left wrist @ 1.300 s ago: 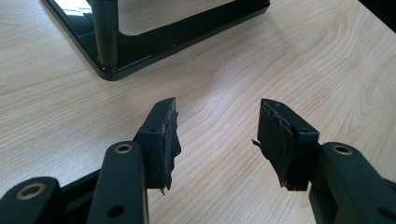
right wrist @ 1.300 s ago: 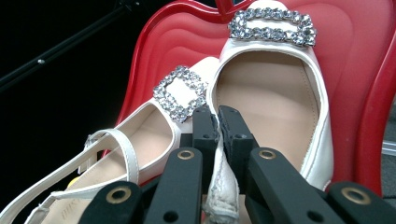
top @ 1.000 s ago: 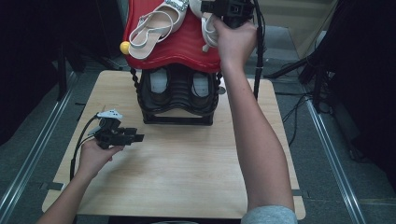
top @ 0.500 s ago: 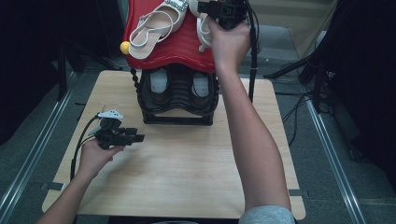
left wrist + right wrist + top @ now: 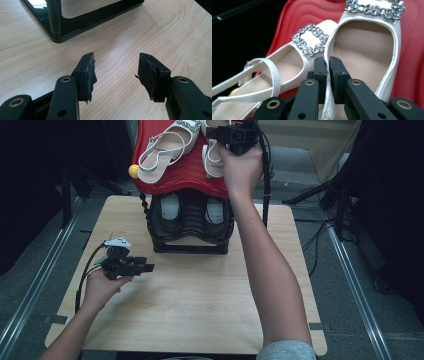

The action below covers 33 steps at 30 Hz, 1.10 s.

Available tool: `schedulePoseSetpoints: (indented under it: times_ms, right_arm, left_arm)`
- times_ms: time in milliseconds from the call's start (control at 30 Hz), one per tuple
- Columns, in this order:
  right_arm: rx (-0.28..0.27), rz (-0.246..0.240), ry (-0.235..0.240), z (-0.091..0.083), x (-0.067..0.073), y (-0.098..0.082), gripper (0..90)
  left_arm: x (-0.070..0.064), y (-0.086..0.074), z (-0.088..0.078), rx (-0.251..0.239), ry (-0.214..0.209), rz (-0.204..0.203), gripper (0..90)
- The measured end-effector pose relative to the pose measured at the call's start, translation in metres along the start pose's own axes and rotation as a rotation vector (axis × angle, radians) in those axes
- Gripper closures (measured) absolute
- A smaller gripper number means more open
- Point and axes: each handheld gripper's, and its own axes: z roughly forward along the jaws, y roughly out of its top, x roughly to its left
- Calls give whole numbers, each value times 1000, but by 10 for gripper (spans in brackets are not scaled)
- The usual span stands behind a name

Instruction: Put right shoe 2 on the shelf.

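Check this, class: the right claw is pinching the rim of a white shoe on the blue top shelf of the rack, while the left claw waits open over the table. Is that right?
One detail is wrong: the top shelf is red, not blue, as the high view shows. The right claw does pinch the rim of a white shoe there, and the left claw waits open over the table.

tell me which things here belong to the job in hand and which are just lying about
In the job:
- right gripper, jaws nearly shut on the rim of the white slingback shoe with a rhinestone buckle
- its matching white shoe
- red ribbed top shelf

Lying about:
- black shoes on the lower rack
- left gripper, open over the wooden table
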Motion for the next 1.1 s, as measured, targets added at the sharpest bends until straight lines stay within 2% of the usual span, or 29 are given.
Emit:
schedulePoseSetpoints:
  times_ms: [133, 233, 300, 400, 700, 833, 1100]
  right_arm:
    - [26, -19, -9, 2, 3, 1, 880]
    - [48, -9, -3, 0, 2, 2, 881]
    - [47, -6, 8, -1, 0, 2, 867]
    - [34, 10, 36, -2, -1, 2, 786]
    - [3, 19, 81, -12, -1, 7, 684]
    - [-7, 17, 82, -19, -3, 10, 684]
    - [10, 14, 73, -29, -13, 9, 686]
  left_arm:
    - [0, 0, 0, 3, 1, 2, 481]
    - [0, 0, 0, 1, 1, 0, 481]
    - [0, 0, 0, 2, 2, -1, 481]
    - [0, 0, 0, 2, 1, 2, 481]
    - [0, 0, 1, 2, 4, -2, 480]
    - [0, 0, 1, 2, 4, -2, 481]
    - [-1, 0, 0, 3, 3, 3, 480]
